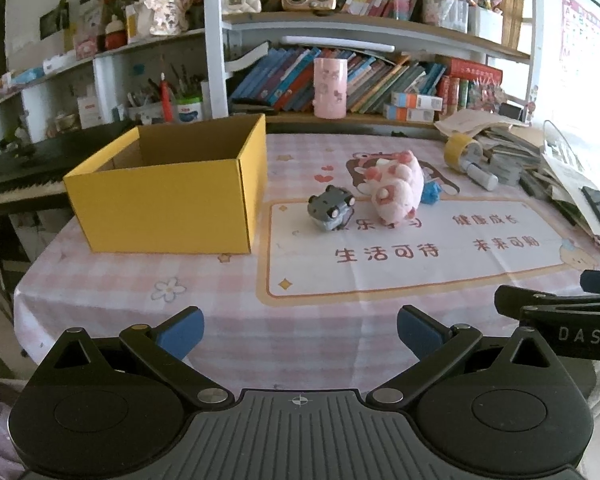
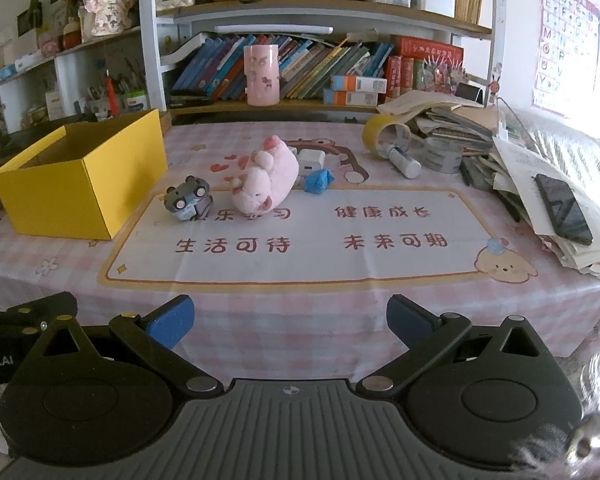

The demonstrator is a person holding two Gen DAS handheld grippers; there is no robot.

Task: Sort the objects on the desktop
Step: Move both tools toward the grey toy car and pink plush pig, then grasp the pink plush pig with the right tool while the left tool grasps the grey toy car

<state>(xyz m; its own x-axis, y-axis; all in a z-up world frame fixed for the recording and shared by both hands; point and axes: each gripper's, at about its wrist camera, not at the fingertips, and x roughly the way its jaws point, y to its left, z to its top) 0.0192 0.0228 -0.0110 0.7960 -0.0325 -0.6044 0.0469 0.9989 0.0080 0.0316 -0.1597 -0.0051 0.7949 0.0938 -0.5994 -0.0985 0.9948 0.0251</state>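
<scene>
A yellow cardboard box (image 1: pixel 160 196) (image 2: pixel 80 184) stands open and looks empty at the table's left. To its right lie a small grey toy car (image 1: pixel 331 207) (image 2: pixel 188 198) and a pink plush toy (image 1: pixel 396 188) (image 2: pixel 266 180) on its side. Behind the plush sit a white charger (image 2: pixel 311 162) and a crumpled blue item (image 1: pixel 431 193) (image 2: pixel 318 181). My left gripper (image 1: pixel 300 334) hovers open over the near table edge, nothing between its blue pads. My right gripper (image 2: pixel 290 320) is likewise open and empty, beside the left one.
A yellow tape roll (image 2: pixel 384 134), a white tube (image 2: pixel 404 162) and a heap of papers with a black phone (image 2: pixel 564 208) crowd the right side. A pink cup (image 2: pixel 262 76) stands at the back under bookshelves. A piano keyboard (image 1: pixel 16 184) lies left of the table.
</scene>
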